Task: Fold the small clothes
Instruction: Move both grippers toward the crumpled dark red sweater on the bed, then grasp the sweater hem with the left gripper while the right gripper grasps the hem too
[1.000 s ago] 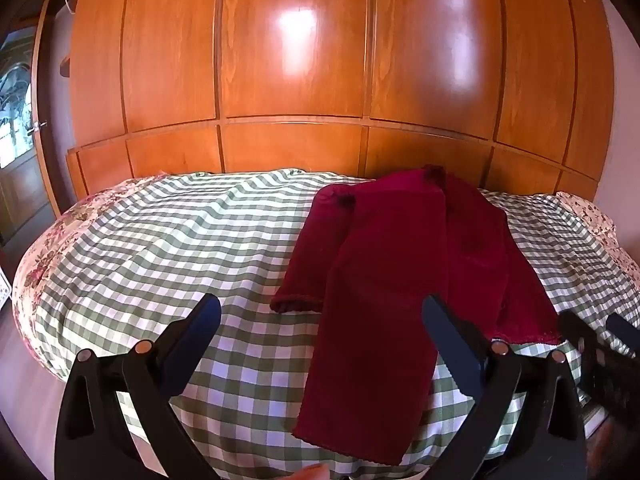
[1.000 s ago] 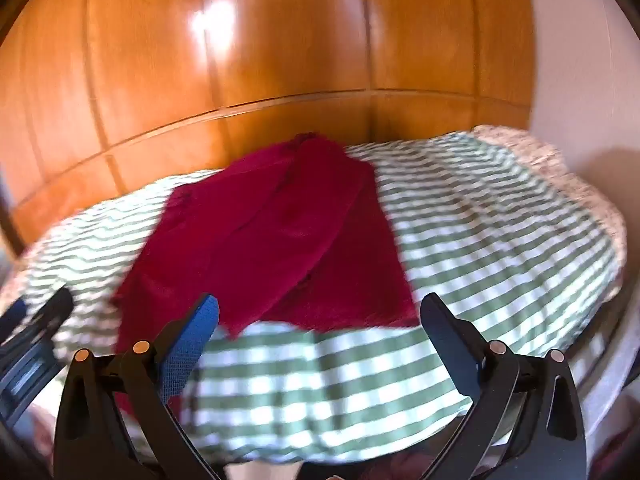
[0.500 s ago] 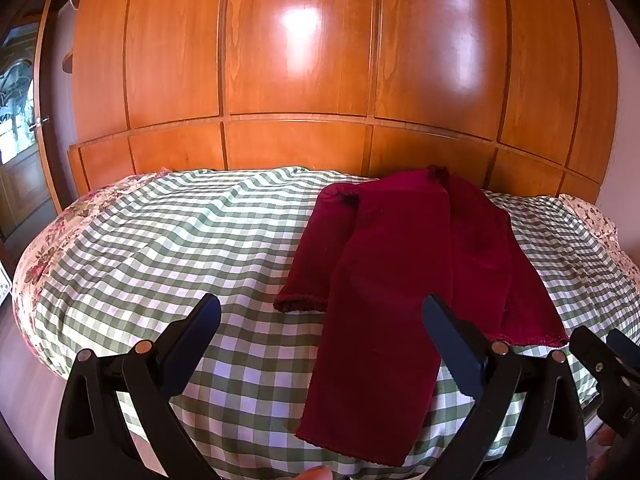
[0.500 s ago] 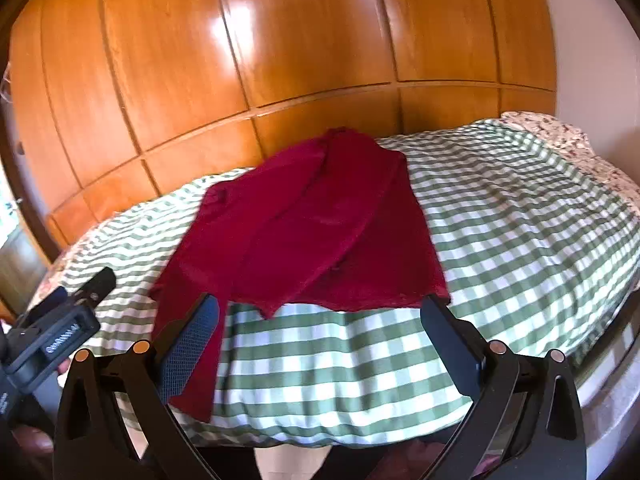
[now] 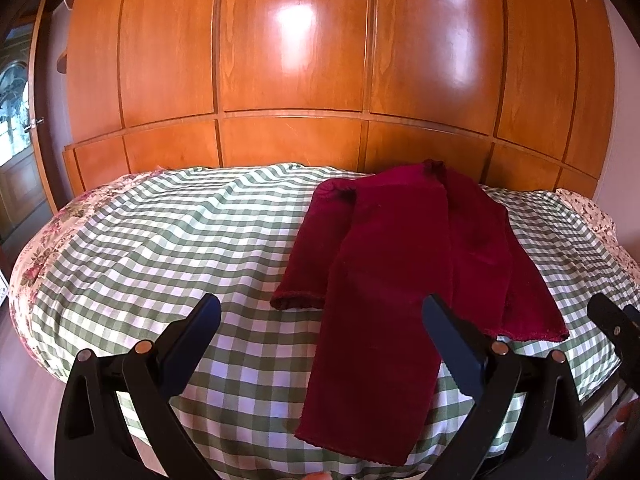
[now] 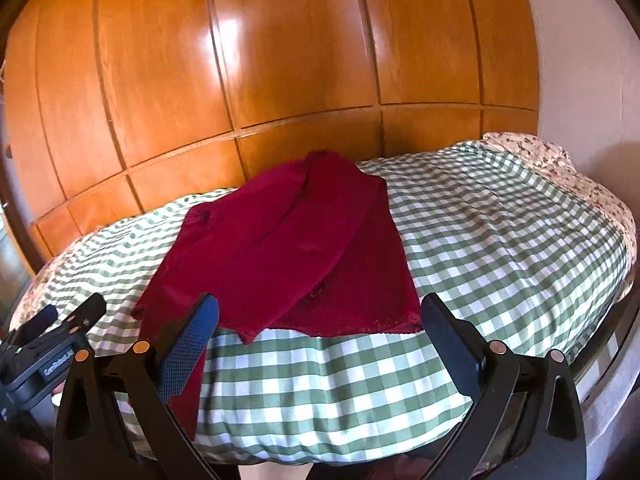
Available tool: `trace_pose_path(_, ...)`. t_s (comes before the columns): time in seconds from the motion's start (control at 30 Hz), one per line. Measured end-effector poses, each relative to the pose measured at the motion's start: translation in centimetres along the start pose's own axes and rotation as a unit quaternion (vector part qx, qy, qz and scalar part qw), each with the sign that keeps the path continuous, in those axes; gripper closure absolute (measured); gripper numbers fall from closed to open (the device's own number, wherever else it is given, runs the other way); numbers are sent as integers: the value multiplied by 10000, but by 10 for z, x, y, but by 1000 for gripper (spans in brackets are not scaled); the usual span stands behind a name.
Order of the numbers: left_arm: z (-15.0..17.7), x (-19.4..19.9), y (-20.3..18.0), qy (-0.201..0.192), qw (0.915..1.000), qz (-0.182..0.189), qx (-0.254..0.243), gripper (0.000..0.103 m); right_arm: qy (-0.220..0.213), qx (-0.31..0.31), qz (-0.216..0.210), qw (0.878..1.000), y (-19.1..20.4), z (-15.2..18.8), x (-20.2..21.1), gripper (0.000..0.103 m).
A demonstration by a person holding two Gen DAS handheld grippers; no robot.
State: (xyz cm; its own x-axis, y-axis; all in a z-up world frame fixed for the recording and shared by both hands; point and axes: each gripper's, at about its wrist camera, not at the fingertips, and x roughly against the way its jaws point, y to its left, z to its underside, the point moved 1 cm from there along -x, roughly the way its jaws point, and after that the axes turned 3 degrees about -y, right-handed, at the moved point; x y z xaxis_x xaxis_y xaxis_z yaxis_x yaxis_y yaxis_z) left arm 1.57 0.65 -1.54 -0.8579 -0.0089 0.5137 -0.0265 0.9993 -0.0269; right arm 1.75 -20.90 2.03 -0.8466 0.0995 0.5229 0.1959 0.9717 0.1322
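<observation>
A dark red knit cardigan (image 5: 400,280) lies on the green-checked bed (image 5: 180,248), its front panels folded lengthwise and one long panel reaching over the near edge. A sleeve (image 5: 316,252) lies along its left side. It also shows in the right wrist view (image 6: 288,256). My left gripper (image 5: 320,320) is open and empty, held above the near edge of the bed over the garment's lower part. My right gripper (image 6: 318,316) is open and empty, just before the garment's hem (image 6: 360,326). The left gripper (image 6: 52,344) shows at the left of the right wrist view.
A wooden panelled wardrobe (image 5: 320,80) stands behind the bed. A floral bedspread (image 5: 44,248) shows at the bed's left and right ends (image 6: 568,168). A white wall (image 6: 580,60) is at the right. A door (image 5: 16,120) is at the far left.
My right gripper has swung left and closer, so the cardigan sits more central in its view. The left gripper has hardly moved.
</observation>
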Motion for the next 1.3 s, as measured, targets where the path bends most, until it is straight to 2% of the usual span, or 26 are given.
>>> trace_pose_path(0.53, 3, -6, -3, 71, 9999, 33, -107, 3, 29, 4, 32, 10000, -2, 3, -7, 3)
trace_pose_path(0.9, 15, -28, -6, 455, 9983, 185, -306, 3, 228, -11, 62, 9997, -5, 5, -20, 3)
trace_pose_path(1.03, 24, -42, -10, 737, 9951, 442, -490, 4, 394, -140, 55, 9991, -16, -1, -36, 3)
trace_pose_path(1.13, 34, -55, -17, 1031, 9895, 728, -703, 12, 420, -257, 59, 9988, -25, -8, -47, 4)
trace_pose_path(1.2, 41, -61, -23, 1205, 9850, 941, -802, 13, 500, -308, -24, 9983, -30, -15, -59, 8)
trace_pose_path(1.3, 50, -68, -35, 1336, 9799, 968, -1121, 13, 781, -406, -285, 9957, -33, -22, -86, 19)
